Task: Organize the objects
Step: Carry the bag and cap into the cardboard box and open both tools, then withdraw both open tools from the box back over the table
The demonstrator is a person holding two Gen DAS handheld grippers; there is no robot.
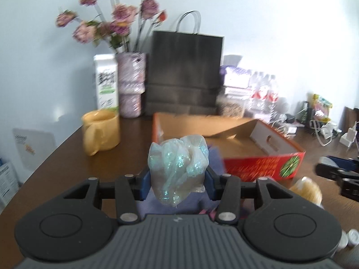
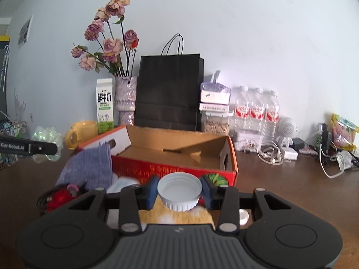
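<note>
Both grippers are clamped on something above the brown table (image 2: 280,179), the left gripper (image 1: 178,179) squeezing a crumpled shimmery plastic wad (image 1: 178,168) and the right gripper (image 2: 179,192) pinching a white ribbed lid (image 2: 179,190), just before the open red cardboard box (image 2: 179,157).

Box (image 2: 179,157) mid-table (image 2: 280,190), paper bag (image 2: 168,94) behind it, mug (image 2: 78,132) left, water bottles (image 2: 255,109) right.
</note>
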